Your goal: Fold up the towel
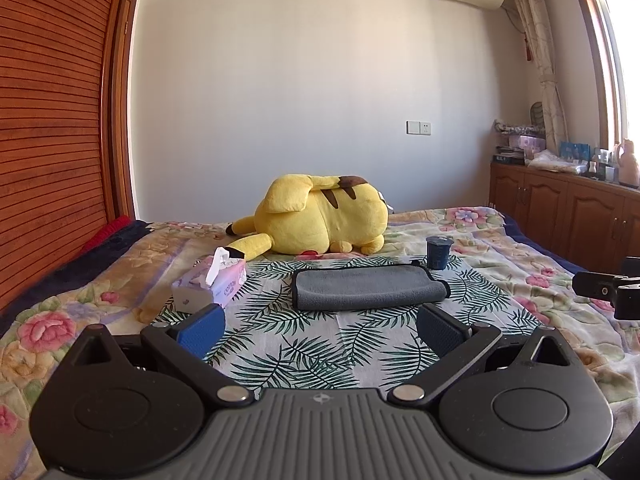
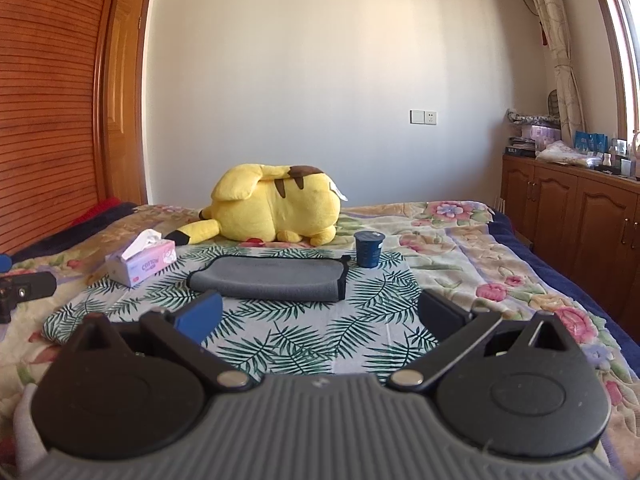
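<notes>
A grey towel (image 1: 366, 286) with black trim lies folded over on a palm-leaf cloth (image 1: 304, 344) on the bed; it also shows in the right wrist view (image 2: 272, 278). My left gripper (image 1: 320, 330) is open and empty, held short of the towel's near edge. My right gripper (image 2: 320, 318) is open and empty, also a little short of the towel. Part of the right gripper shows at the left wrist view's right edge (image 1: 608, 290).
A pink tissue box (image 1: 212, 284) stands left of the towel. A dark blue cup (image 1: 438, 252) stands at its far right corner. A yellow plush toy (image 1: 320, 218) lies behind. Wooden cabinets (image 1: 568, 216) line the right wall, a wooden wardrobe (image 1: 52, 120) the left.
</notes>
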`<act>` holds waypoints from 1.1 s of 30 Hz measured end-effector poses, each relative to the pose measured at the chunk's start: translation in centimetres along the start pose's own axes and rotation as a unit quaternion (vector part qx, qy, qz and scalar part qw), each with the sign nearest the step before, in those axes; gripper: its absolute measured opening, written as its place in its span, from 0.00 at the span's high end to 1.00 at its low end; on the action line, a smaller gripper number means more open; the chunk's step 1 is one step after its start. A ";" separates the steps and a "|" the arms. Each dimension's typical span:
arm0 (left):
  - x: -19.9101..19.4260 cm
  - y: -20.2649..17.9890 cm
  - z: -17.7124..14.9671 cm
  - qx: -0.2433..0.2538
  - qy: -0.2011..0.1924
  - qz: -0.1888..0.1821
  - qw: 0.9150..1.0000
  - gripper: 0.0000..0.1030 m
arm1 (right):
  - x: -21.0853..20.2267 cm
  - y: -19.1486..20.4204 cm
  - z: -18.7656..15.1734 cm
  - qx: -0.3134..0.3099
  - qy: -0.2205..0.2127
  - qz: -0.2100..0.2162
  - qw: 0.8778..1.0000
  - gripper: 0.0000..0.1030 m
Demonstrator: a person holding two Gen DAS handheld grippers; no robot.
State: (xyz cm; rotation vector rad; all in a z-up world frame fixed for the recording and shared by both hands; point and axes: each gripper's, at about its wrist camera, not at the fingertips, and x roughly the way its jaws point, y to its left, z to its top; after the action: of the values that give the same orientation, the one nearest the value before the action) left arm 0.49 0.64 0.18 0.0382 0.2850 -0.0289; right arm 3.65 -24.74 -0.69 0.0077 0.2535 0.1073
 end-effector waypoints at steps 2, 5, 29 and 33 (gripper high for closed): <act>0.0 0.0 0.0 0.000 -0.001 0.001 1.000 0.16 | -0.1 -0.1 0.0 0.002 -0.003 -0.002 1.000 0.00; -0.1 0.0 -0.1 0.002 -0.002 0.002 1.000 0.16 | 0.0 -0.2 0.0 0.005 -0.003 -0.004 1.000 0.00; 0.1 0.0 -0.3 0.009 0.002 0.005 1.000 0.16 | 0.0 -0.1 -0.2 0.005 -0.003 -0.004 1.000 0.00; 0.2 0.0 -0.3 0.010 0.003 0.005 1.000 0.16 | 0.0 -0.2 -0.2 0.005 -0.003 -0.004 1.000 0.00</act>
State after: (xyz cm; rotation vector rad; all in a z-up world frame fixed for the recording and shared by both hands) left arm 0.55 0.67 -0.16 0.0591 0.2898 -0.0215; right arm 3.64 -24.90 -0.85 0.0173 0.2479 0.0981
